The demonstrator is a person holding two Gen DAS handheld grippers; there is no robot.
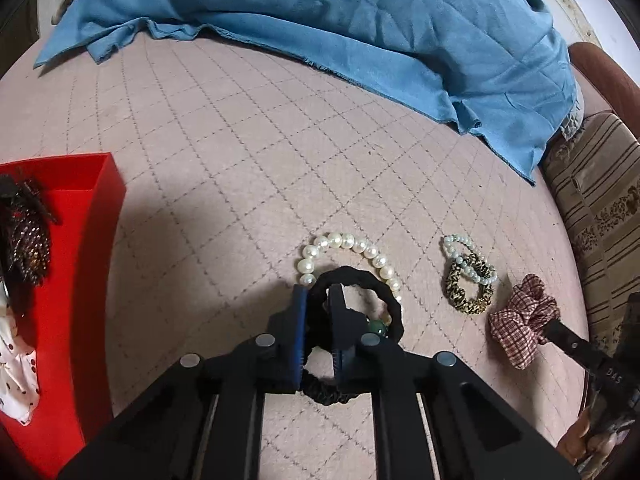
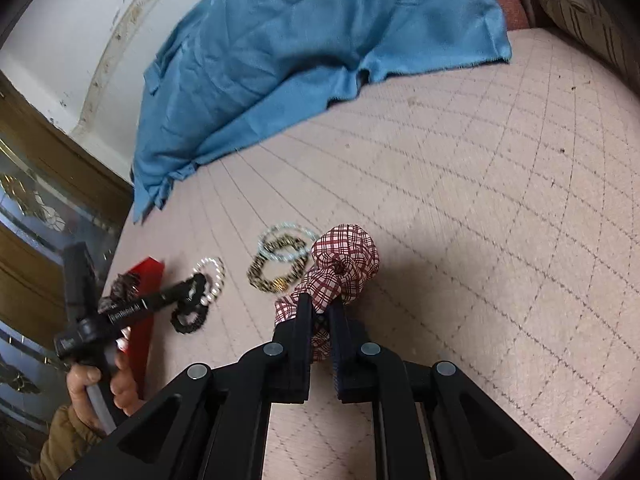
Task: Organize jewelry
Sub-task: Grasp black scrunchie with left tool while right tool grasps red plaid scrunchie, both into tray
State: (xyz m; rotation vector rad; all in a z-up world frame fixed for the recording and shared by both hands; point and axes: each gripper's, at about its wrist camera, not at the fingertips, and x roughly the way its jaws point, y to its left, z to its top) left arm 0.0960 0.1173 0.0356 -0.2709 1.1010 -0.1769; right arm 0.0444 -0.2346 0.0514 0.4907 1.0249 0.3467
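Note:
My left gripper (image 1: 319,300) is shut on one side of a black scrunchie (image 1: 384,300) that lies over a large pearl bracelet (image 1: 348,245) with a green bead (image 1: 376,326). To the right, a leopard-print scrunchie (image 1: 468,300) is looped with a small pearl bracelet (image 1: 460,242). My right gripper (image 2: 322,306) is shut on a red plaid scrunchie (image 2: 348,260), which bunches up above its fingers. A red box (image 1: 100,200) at the left holds dark hair pieces and a dotted white fabric. In the right wrist view the left gripper (image 2: 188,290) sits at the black scrunchie (image 2: 188,322).
Everything rests on a pink quilted bedspread (image 1: 240,140). A crumpled blue cloth (image 1: 360,20) covers the far side. A striped cushion (image 1: 600,208) lies at the right edge. A wooden cabinet with glass (image 2: 36,200) stands beyond the bed's left side, where a hand (image 2: 100,384) grips the left tool.

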